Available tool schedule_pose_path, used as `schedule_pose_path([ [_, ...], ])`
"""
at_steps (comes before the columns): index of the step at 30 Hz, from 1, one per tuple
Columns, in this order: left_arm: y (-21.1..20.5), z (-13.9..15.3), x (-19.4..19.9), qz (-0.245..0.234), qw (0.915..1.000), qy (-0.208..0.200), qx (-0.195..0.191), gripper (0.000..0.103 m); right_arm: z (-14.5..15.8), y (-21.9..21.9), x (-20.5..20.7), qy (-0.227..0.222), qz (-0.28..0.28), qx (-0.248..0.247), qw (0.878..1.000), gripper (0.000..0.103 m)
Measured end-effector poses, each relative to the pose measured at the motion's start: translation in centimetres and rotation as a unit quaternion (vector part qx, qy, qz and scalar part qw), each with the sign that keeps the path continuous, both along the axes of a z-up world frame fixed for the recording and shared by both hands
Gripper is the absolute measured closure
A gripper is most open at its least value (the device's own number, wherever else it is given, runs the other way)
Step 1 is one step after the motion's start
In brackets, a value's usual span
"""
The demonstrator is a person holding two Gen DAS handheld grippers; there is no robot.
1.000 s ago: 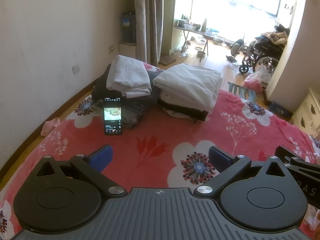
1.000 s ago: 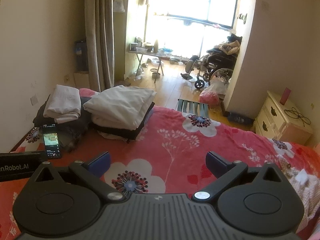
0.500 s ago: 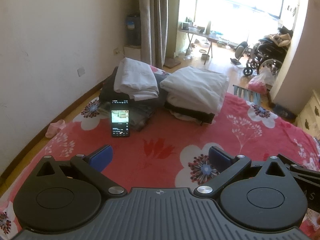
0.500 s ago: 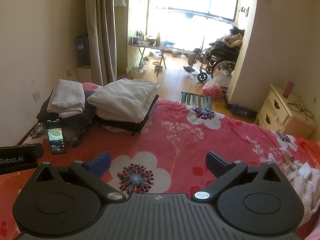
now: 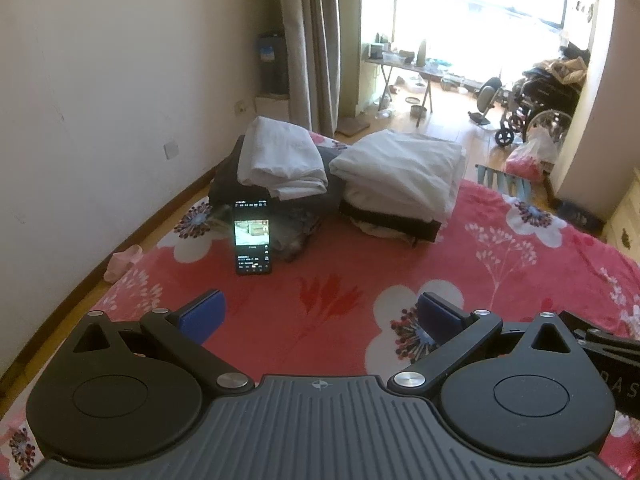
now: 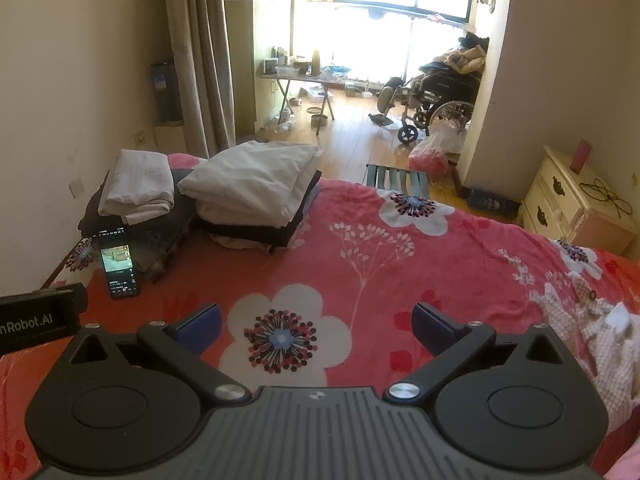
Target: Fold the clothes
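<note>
Two piles of folded clothes rest at the far end of a red flowered bedspread [image 5: 340,300] [image 6: 360,248]. The smaller white pile [image 5: 280,160] [image 6: 138,184] lies on dark garments at the left. A larger white pile [image 5: 400,172] [image 6: 256,184] lies over a black garment to its right. My left gripper [image 5: 322,316] hovers open over the bedspread, holding nothing. My right gripper [image 6: 316,322] is open too, above a white flower print. A pale patterned cloth [image 6: 592,320] lies at the right edge of the right wrist view.
A lit phone [image 5: 253,236] [image 6: 119,266] lies on the bed in front of the left pile. A cream nightstand [image 6: 572,200] stands right of the bed. Beyond the bed are a wheelchair [image 6: 440,96], a folding table [image 6: 304,76] and a curtain [image 5: 316,40].
Both views have pulled back and risen a little, so the piles and the phone sit slightly farther off. Both grippers stay open and empty.
</note>
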State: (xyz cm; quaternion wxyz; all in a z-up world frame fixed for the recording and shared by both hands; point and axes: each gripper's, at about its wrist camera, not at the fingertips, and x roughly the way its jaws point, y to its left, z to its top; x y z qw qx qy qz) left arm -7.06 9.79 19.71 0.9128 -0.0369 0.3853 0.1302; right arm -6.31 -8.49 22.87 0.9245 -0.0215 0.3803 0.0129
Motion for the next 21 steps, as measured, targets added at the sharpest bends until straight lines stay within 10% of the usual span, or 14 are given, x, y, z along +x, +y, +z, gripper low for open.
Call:
schedule_pose_path([
  [21,-0.08,-0.86,-0.33,-0.003,0.9999,0.009,0.004,0.000,-0.52,0.18,-0.41,0.001,-0.003,-0.015,1.000,0.000],
])
